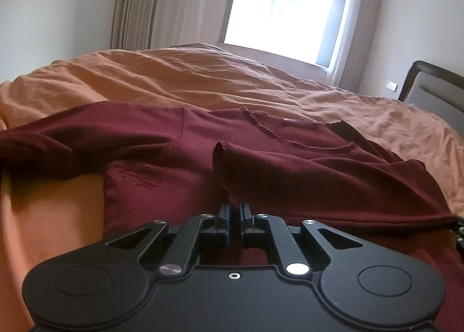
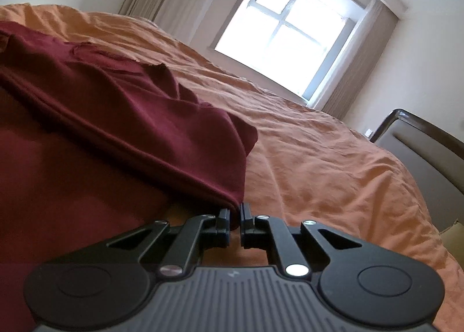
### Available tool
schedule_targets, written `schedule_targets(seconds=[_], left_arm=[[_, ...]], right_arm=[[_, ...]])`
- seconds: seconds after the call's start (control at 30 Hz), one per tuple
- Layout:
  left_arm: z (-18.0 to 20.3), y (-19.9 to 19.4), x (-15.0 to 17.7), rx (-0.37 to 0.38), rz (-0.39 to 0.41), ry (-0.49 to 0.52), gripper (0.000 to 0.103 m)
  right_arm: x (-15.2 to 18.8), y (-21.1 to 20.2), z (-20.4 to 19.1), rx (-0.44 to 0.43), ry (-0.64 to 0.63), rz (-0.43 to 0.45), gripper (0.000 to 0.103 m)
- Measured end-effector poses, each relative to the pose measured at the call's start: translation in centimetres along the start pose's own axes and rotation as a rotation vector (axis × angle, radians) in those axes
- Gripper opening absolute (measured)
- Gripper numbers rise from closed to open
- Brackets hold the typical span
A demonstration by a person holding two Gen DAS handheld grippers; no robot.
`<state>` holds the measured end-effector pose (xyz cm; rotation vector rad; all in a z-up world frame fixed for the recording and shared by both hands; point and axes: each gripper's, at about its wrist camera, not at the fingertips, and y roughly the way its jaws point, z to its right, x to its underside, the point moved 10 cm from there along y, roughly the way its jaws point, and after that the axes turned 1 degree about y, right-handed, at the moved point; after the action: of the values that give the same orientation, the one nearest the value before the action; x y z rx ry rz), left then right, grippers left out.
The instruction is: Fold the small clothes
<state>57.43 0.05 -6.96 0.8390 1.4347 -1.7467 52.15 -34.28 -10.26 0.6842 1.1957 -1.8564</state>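
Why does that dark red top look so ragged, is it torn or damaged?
The maroon top has raw, frayed edges at the neckline and sleeve cuff, plus a scuffed patch on the front. Whether that is wear or styling, I cannot tell. The orange bedcover is just wrinkled.

Both wrist cameras sit low and close over the bed [image 1: 261,85], facing the window [image 2: 290,33]; both see it.

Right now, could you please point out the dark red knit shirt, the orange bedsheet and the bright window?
Dark red knit shirt [image 1: 179,146]: left wrist view, chest.
Orange bedsheet [image 2: 319,163]: right wrist view, bare middle.
Bright window [image 1: 278,4]: left wrist view, pane.
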Motion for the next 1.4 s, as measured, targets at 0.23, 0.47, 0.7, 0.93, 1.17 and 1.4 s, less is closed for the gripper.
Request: schedule_targets(seconds=[0.23,0.47,0.7,0.93,1.17,1.4], left_arm=[[-0.9,0.4,0.9,0.059,0.012,-0.079,0.013],[-1.1,0.5,1.2,0.088,0.036,-0.117,0.013],[-1.2,0.6,1.4,0.098,0.046,-0.122,0.013],[-1.2,0.7,1.5,0.120,0.049,-0.117,0.015],[-1.2,0.7,1.5,0.128,0.049,-0.121,0.016],[-1.0,0.8,1.5,0.161,0.052,-0.127,0.026]], right_arm=[[-0.9,-2.8,3.6,-0.144,0.221,0.055,0.066],[-4.2,2.9,7.5,-0.315,0.591,-0.025,0.071],[-5.5,10.9,7.2,-0.392,0.840,-0.170,0.015],[-6.7,10.3,7.9,-0.264,0.648,-0.056,0.007],[-5.6,9.9,6.3,-0.188,0.581,-0.069,0.042],[-4.3,5.4,3.7,-0.119,0.324,-0.044,0.088]])
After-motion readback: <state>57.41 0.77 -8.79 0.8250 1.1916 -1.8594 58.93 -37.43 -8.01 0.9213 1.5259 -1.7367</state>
